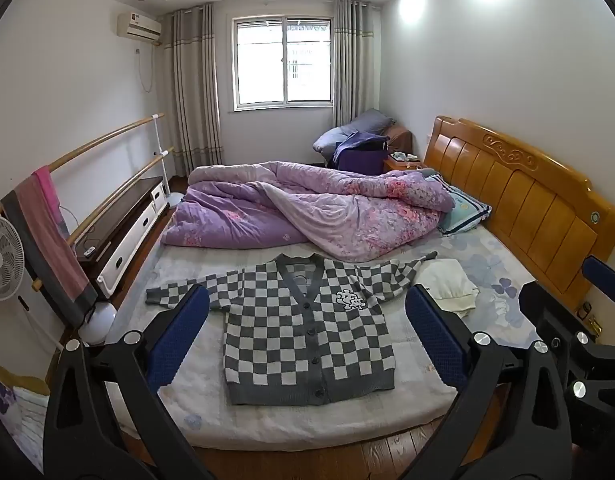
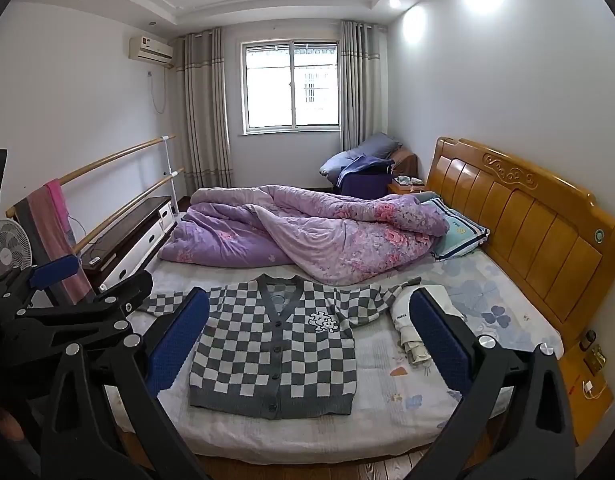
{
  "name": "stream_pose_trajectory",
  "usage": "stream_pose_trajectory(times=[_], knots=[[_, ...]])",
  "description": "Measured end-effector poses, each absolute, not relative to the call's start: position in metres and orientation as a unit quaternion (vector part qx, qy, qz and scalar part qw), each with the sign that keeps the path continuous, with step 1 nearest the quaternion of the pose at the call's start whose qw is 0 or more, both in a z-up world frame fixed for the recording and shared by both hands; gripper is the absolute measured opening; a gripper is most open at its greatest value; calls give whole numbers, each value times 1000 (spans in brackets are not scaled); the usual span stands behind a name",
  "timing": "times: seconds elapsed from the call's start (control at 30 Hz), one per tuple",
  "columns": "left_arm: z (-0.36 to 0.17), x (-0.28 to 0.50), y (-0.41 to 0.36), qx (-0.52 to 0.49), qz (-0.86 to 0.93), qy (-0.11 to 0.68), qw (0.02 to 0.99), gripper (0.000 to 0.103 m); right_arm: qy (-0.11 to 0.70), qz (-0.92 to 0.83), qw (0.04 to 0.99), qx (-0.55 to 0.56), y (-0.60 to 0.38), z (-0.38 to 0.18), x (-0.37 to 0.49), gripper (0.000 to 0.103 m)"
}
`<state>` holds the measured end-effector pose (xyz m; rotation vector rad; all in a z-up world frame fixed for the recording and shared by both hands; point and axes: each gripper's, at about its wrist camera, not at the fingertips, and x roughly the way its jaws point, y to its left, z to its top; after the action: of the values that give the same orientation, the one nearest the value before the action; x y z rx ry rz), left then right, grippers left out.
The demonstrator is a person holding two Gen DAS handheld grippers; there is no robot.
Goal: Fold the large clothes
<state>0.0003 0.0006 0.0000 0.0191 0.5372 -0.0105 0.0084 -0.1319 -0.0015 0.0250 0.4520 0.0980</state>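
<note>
A grey-and-white checkered cardigan lies flat and buttoned on the bed, sleeves spread to both sides; it also shows in the right wrist view. My left gripper is open and empty, held in the air above the bed's near edge, its blue pads either side of the cardigan in view. My right gripper is also open and empty, held at about the same height to the right of the left one. The right gripper shows at the left wrist view's right edge, the left gripper at the right wrist view's left edge.
A folded white garment lies right of the cardigan. A rumpled purple quilt covers the far half of the bed. A wooden headboard is at right. A fan, barre with towel and cabinet stand at left.
</note>
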Motion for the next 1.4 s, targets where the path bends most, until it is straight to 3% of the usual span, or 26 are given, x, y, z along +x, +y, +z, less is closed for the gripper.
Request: stream_pose_trajectory(times=[1.4], knots=[[0,9,8,8,-5,268,963,98,234,55,971,18,-131,-12,20,97]])
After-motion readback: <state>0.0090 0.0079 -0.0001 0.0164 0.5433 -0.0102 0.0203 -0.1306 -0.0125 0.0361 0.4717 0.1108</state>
